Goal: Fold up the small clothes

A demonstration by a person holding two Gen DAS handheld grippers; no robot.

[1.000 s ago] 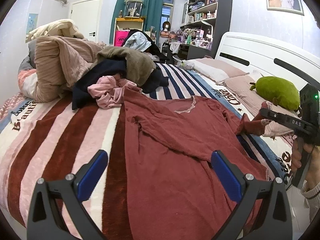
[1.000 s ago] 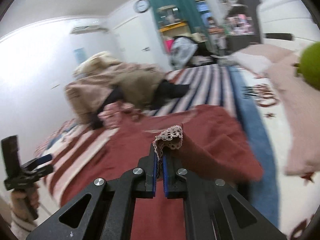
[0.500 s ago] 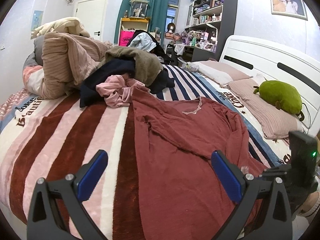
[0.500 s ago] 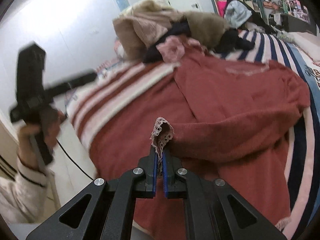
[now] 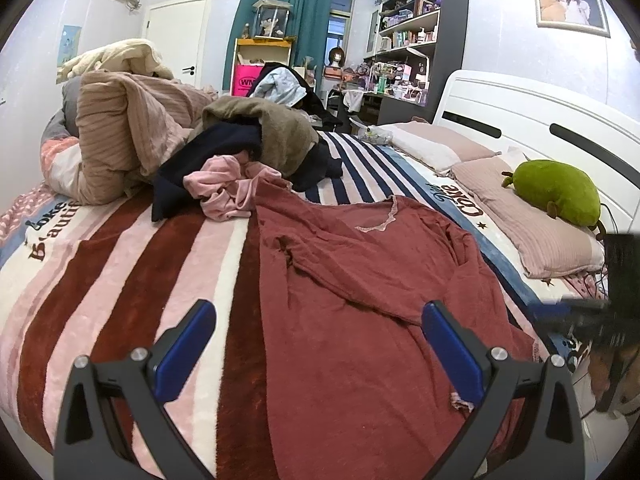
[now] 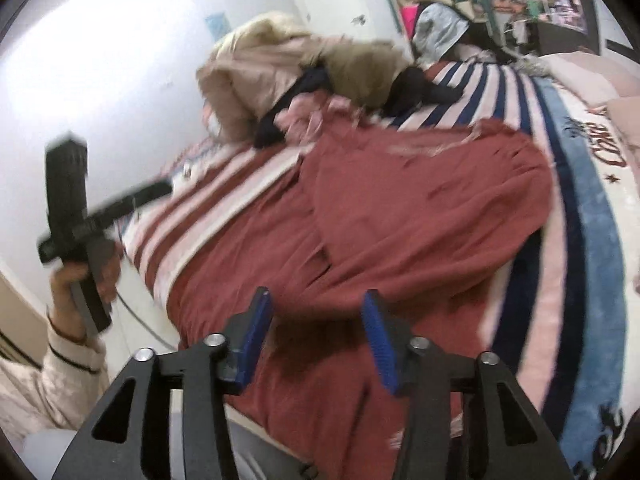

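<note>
Now the left gripper hangs open and empty over the near edge of the bed, as it did a second ago. One red garment lies spread across the bed's middle, its right sleeve folded in over the body. To the right, the right gripper, which half a second ago pinched the lace cuff, has its jaws parted and holds nothing. That release suggests one sleeve fold is done; the left sleeve likely comes next. Behind waits one pile of clothes; one green plush rests by the headboard.
</note>
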